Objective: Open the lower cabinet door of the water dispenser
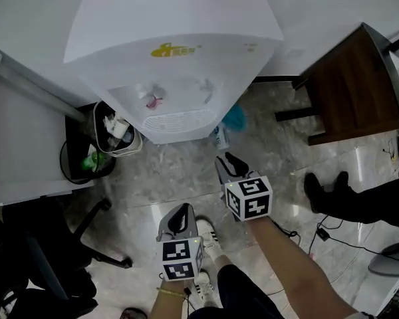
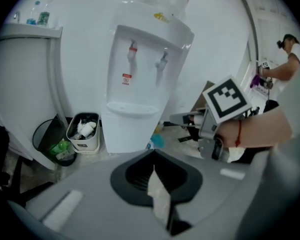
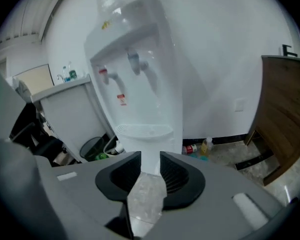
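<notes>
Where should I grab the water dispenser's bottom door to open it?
Probably at a side edge of the lower cabinet door, coming from the front, low down. Its face under the drip tray looks flat, with no handle showing. The right gripper, jaws slightly apart and empty, is nearer.

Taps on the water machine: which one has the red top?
The left tap as you face the machine; the right tap has no red.

Low in the centre of the head view, the left gripper (image 1: 183, 212) points up the frame, its jaws closed together with nothing between them. The right gripper (image 1: 230, 163) sits just right of it and higher, its jaws slightly apart and empty. The left forearm (image 1: 167, 302) and right forearm (image 1: 299, 264) reach in from the bottom edge.
</notes>
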A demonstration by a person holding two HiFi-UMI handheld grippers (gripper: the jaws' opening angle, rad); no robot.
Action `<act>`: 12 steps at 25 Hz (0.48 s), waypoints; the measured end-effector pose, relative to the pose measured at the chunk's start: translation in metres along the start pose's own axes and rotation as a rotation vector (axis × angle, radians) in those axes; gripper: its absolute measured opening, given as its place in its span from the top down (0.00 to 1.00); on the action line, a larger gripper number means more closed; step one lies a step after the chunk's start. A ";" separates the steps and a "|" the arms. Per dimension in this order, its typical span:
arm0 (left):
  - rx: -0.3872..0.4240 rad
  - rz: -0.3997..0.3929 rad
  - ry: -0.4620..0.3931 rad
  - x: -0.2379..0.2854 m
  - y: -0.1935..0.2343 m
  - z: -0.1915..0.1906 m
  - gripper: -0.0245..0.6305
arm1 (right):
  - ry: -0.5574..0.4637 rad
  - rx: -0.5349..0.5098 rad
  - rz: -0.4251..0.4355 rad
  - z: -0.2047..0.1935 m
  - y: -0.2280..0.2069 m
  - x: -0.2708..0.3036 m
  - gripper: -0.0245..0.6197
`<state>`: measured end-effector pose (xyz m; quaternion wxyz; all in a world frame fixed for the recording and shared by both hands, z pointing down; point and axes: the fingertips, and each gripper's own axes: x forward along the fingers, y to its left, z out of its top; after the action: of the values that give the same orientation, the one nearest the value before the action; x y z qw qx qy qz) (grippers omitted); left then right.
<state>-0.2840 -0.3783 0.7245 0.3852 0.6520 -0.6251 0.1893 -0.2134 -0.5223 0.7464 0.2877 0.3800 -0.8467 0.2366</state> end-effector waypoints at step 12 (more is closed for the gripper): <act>-0.029 -0.032 0.014 0.094 0.041 -0.030 0.95 | 0.016 -0.219 0.065 -0.015 -0.078 0.167 0.43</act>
<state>-0.3027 -0.4159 0.8232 0.4020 0.6550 -0.6144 0.1786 -0.2393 -0.6446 0.8826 0.3263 0.3169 -0.8770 0.1547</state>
